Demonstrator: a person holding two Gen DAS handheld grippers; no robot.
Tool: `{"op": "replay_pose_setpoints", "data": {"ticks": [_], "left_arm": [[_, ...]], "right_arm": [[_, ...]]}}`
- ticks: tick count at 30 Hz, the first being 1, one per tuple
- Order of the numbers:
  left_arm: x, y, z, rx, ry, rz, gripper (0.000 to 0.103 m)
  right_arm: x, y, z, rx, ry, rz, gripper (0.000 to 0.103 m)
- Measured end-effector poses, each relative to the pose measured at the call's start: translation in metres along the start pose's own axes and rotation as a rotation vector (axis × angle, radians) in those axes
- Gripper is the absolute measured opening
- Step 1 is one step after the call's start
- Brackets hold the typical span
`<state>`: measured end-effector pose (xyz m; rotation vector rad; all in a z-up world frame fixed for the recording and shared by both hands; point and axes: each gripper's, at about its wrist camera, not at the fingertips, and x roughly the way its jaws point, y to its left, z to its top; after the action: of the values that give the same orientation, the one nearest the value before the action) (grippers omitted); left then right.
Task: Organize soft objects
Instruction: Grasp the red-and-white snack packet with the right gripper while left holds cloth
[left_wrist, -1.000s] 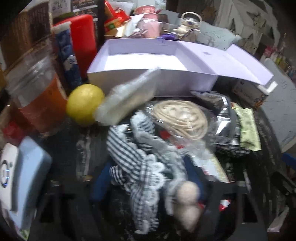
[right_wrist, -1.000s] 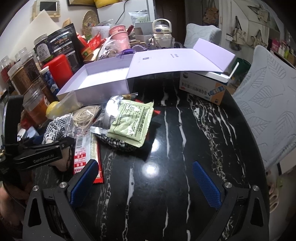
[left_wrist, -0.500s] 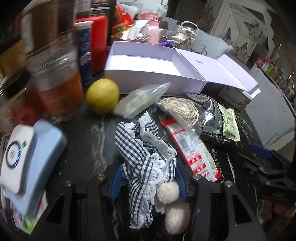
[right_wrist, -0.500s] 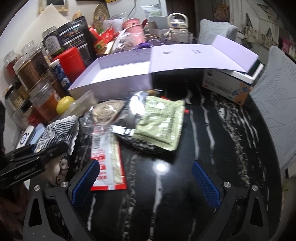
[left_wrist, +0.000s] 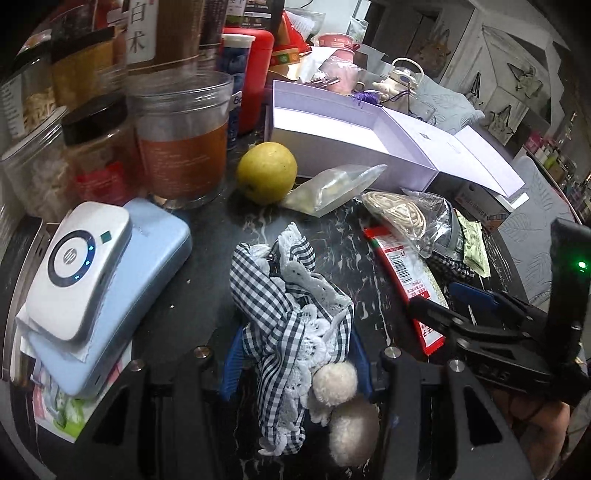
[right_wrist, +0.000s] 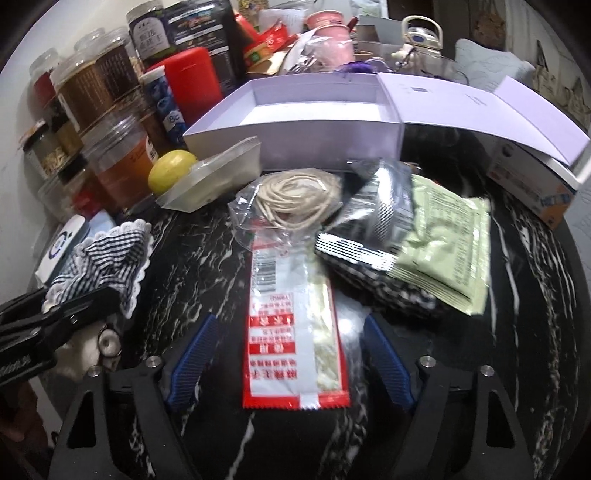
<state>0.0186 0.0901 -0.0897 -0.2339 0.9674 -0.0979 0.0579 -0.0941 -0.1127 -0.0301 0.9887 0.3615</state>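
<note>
Now, working down from the biggest thing in my two wrist views to the smallest:

Desk: I see the black marbled desk (right_wrist: 524, 280) crowded along its far side with jars and cartons, and the soft things piled toward the middle.

Box: the open lilac box (right_wrist: 295, 144) stands at the back of the pile with its lid flapped out to one side; inside it looks bare. I judge it the likely home for the soft things.

Right gripper (right_wrist: 288, 362): my jaws are apart and closing, one blue pad on each side of the packet, neither pressing on it yet.

Red packet (right_wrist: 291, 332): it lies flat on the desk between my right jaws. Its long axis runs straight away from me toward the box, in line with the fingers, so the pads would meet its two long edges. Its far end sits tucked under the clear bag of cord (right_wrist: 295, 199).

Left gripper (left_wrist: 295, 354): my jaws are clamped on the cloth, which bunches up between the blue pads.

Checked cloth (left_wrist: 288, 295): lace-edged gingham with two pale pompoms (left_wrist: 343, 398) hanging at the near end, held off to the left of the pile.

Nearer hand: the right one, already straddling the packet; the left is occupied.

Risk: I expect the thin packet to be hard to lift off the flat desk.
</note>
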Motion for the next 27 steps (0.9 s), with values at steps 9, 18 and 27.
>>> {"op": "replay_pose_setpoints", "data": {"ticks": [9, 18, 27], "left_arm": [[-0.005, 0.002, -0.005, -0.009, -0.008, -0.014, 0.048], [-0.008, -0.013, -0.018, 0.029, 0.009, -0.049, 0.048], [0.005, -0.039, -0.037, 0.094, 0.068, -0.079, 0.048]], "right_arm": [[0.006, 0.008, -0.004, -0.059, -0.017, -0.033, 0.048], [-0.022, 0.002, -0.033, -0.055, 0.005, -0.006, 0.045], [-0.056, -0.01, -0.067, -0.046, 0.034, -0.041, 0.045]]}}
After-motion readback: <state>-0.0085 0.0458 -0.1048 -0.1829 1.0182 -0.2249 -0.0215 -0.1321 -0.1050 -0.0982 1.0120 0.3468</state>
